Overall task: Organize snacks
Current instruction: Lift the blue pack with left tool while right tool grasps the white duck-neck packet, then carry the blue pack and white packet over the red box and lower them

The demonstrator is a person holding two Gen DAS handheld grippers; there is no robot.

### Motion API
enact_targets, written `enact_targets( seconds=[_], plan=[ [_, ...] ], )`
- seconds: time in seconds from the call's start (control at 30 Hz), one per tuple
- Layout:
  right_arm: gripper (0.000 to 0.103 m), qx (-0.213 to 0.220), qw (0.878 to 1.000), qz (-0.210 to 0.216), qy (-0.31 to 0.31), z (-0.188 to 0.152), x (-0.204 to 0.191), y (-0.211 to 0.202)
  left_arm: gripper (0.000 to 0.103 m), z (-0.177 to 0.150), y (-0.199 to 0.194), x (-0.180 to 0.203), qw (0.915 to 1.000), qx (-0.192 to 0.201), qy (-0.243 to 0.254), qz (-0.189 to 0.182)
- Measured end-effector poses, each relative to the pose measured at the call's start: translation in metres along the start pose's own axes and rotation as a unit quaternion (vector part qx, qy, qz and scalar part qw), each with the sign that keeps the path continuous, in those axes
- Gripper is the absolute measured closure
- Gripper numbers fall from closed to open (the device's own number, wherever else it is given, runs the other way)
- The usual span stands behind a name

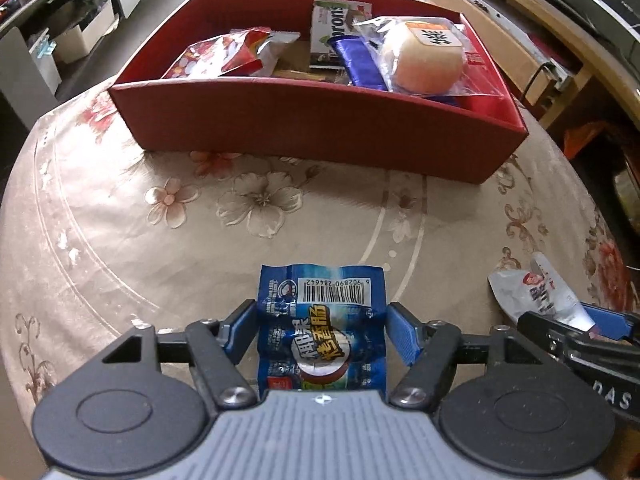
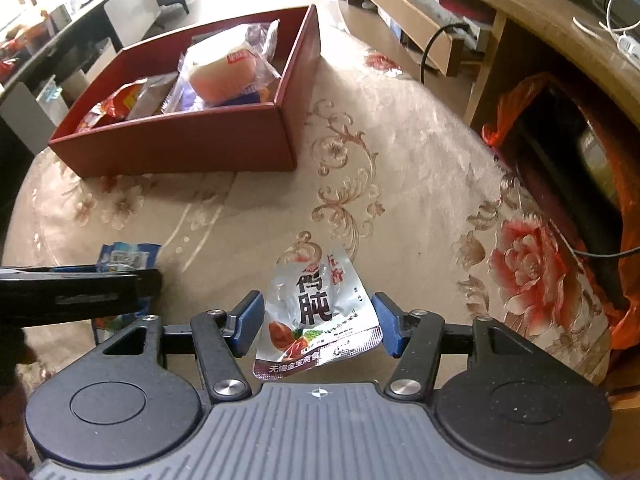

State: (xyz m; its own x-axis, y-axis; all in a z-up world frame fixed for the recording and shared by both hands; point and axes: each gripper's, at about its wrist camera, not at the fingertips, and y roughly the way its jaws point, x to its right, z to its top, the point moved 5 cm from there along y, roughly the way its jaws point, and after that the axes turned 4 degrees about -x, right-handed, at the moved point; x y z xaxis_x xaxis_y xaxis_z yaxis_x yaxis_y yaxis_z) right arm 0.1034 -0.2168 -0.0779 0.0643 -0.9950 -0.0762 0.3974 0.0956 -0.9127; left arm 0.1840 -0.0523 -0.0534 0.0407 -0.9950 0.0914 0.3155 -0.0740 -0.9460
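A blue snack packet (image 1: 322,328) with a barcode lies on the flowered tablecloth between the pads of my left gripper (image 1: 322,330); the pads touch its sides, so it is shut on it. A silver snack pouch (image 2: 316,312) with black characters sits between the pads of my right gripper (image 2: 318,326), which is shut on it. That pouch (image 1: 536,292) and the right gripper show at the right of the left wrist view. A red box (image 1: 320,136) stands farther back on the table, holding several snacks, among them a wrapped bun (image 1: 424,56). The red box (image 2: 192,140) shows at upper left in the right wrist view.
The round table (image 1: 120,240) has a beige floral cloth. A wooden cabinet (image 2: 500,20) and an orange bag (image 2: 516,108) stand to the right past the table edge. Desks and white furniture (image 1: 80,36) stand at far left.
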Motion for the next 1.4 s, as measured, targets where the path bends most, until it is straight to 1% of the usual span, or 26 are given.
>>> enact_targets(
  seconds=[0.07,0.1,0.17,0.23,0.27,0.3,0.33,0.37,0.47,0.5,0.53,0.57,0.6,0.67,0.77,0.9,1.17,1.4],
  plan=[
    [0.032,-0.006,1.0,0.0,0.007,0.002,0.001,0.004,0.034,0.001,0.005,-0.003,1.0,-0.005,-0.004,0.0],
    [0.028,-0.006,1.0,0.002,0.01,0.003,0.002,0.006,0.034,0.001,0.007,-0.004,0.9999,-0.007,-0.01,0.0],
    [0.026,-0.002,1.0,0.002,0.017,0.007,0.001,0.007,0.034,0.004,0.007,-0.003,0.9999,-0.003,-0.01,-0.004],
    [0.019,-0.005,1.0,0.011,0.017,0.009,-0.002,0.009,0.033,0.007,0.008,0.0,1.0,0.001,-0.006,-0.002],
    [0.016,-0.009,1.0,0.011,0.017,0.009,-0.003,0.011,0.032,0.007,0.01,0.001,1.0,0.003,-0.004,0.001],
    [0.016,-0.013,1.0,0.008,0.013,0.009,-0.005,0.014,0.031,0.007,0.011,0.003,1.0,0.004,0.0,0.004],
    [0.016,-0.017,1.0,0.001,0.008,0.008,-0.008,0.017,0.026,0.006,0.012,0.005,1.0,0.004,0.006,0.006],
    [0.017,-0.02,1.0,-0.007,0.001,0.006,-0.01,0.019,0.024,0.006,0.014,0.008,0.9999,0.003,0.013,0.008],
    [0.021,-0.028,0.999,-0.033,-0.015,0.003,-0.012,0.026,0.024,0.003,0.017,0.013,0.999,0.007,0.036,0.026],
    [0.023,-0.029,0.998,-0.042,-0.023,0.002,-0.014,0.026,0.025,0.003,0.016,0.014,0.9988,0.008,0.038,0.03],
    [0.026,-0.028,0.998,-0.051,-0.03,0.002,-0.015,0.025,0.033,0.002,0.015,0.014,0.9985,0.009,0.041,0.035],
    [0.031,-0.028,0.998,-0.051,-0.035,0.001,-0.016,0.024,0.034,0.002,0.013,0.013,0.9984,0.012,0.042,0.037],
    [0.037,-0.027,0.998,-0.048,-0.034,0.001,-0.015,0.023,0.034,0.001,0.013,0.011,0.9988,0.009,0.039,0.029],
    [0.041,-0.025,0.998,-0.044,-0.031,0.0,-0.012,0.019,0.034,0.0,0.011,0.007,0.9993,0.006,0.031,0.022],
    [0.042,-0.021,0.998,-0.046,-0.025,-0.002,-0.008,0.015,0.034,-0.002,0.007,-0.001,0.9996,0.005,0.019,0.018],
    [0.042,-0.003,0.999,-0.032,-0.021,0.001,-0.009,0.006,0.034,0.0,-0.002,-0.006,0.9998,0.014,0.013,0.007],
    [0.042,0.028,0.999,-0.012,-0.015,0.008,-0.014,-0.012,0.034,0.005,-0.024,0.0,0.9992,0.033,0.016,-0.018],
    [0.042,0.036,0.999,-0.01,-0.02,0.012,-0.023,-0.014,0.034,0.008,-0.033,-0.001,0.9986,0.047,0.018,-0.017]
  ],
)
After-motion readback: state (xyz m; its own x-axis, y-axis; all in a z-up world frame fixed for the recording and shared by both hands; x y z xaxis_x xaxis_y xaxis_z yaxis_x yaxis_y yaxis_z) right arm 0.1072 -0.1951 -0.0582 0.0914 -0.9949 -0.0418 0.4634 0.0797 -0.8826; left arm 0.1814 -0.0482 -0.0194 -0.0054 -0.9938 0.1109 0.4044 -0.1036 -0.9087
